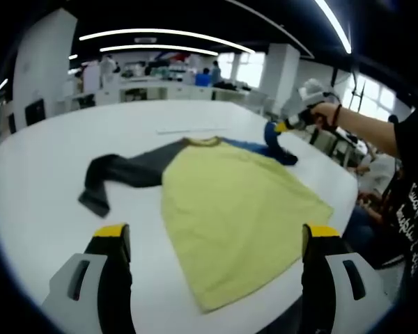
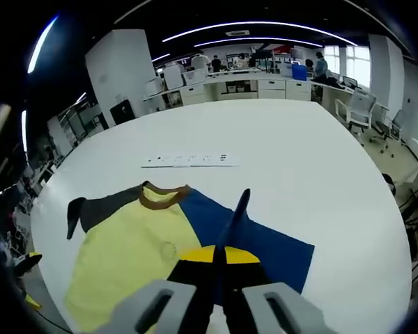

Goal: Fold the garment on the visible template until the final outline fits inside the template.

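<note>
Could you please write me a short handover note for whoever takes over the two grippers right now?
Left gripper: jaws open, hovering above the shirt's hem, holding nothing.
Right gripper: jaws shut on the blue sleeve, a pinched ridge of fabric rising between them; in the left gripper view it is at the far side of the shirt.
The yellow shirt lies flat on the white table, brown collar away from the person, dark grey sleeve spread out.
Done: blue sleeve gripped.
Left: fold both sleeves in, then the body. I cannot make out a template outline.
</note>
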Motion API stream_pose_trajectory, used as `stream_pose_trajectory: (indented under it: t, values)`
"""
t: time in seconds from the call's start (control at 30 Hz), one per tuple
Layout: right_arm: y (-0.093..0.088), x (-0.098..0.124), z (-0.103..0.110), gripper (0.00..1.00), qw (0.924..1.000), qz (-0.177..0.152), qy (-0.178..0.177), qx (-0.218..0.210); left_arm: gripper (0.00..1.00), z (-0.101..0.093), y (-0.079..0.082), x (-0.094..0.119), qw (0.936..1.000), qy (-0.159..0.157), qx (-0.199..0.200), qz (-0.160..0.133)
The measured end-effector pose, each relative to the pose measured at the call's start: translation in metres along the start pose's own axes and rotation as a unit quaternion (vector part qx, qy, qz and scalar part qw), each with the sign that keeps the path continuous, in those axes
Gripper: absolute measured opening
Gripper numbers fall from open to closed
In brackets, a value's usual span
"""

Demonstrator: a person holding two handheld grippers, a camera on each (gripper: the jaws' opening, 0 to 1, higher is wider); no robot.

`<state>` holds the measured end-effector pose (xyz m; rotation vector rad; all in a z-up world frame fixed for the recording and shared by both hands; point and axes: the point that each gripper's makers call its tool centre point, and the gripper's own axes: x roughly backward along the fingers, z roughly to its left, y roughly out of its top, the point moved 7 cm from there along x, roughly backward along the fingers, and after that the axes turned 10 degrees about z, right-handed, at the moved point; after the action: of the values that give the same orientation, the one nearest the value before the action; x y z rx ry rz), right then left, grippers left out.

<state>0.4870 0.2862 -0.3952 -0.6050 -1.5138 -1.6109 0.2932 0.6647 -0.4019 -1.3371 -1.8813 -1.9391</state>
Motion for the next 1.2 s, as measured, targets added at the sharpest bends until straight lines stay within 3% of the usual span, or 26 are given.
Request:
stream_pose_trajectory:
  t: [0.4, 1.2]
  values:
    - [0.012, -0.012, 0.045, 0.0, 0.9984, 0.001, 0.012, 0.055, 0.99, 0.003, -0.002, -0.002, 1.0, -0.001, 0.002, 0.003]
    - [0.037, -0.033, 0.117, 0.0, 0.9931, -0.01, 0.057, 0.102, 0.99, 0.01, -0.005, -0.002, 0.9999, 0.006, -0.001, 0.01]
